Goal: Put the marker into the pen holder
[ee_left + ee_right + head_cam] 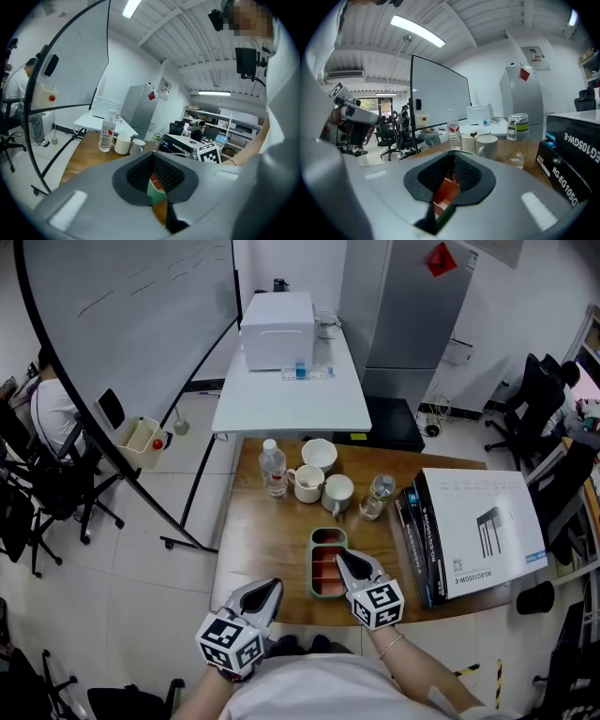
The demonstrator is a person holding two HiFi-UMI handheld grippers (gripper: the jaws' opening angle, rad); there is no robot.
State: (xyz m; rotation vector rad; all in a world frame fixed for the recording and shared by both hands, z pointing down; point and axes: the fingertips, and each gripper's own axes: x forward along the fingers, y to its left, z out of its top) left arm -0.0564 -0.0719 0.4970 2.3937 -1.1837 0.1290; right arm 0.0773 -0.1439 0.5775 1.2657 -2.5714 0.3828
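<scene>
Right tool (342,561) was clenched, jaws together, and nothing was seen between them. Its tips were poised low over the near end of the green tray (313,570), and the tray's reddish compartments showed through the gap below the jaws in the right gripper view. Left tool (272,589) was likewise clenched and empty. It sat at the near edge of the bench (262,540), just left of the tray and pointed toward it, probably held aside to give the right side room to work. Marker: could not be picked out with certainty in any view; judged to lie in the tray, since the right tool was aimed there. Pen holder: not certain either. The white mug (307,484) beyond the tray, beside the water bottle (273,468), appeared to have dark items standing in it and is the likely candidate. Judged stage: approach to pickup, no grasp made. The jaws would need to part before closing on anything. The compartment walls look tight, so a grasp along the compartment's length seems safest.
</scene>
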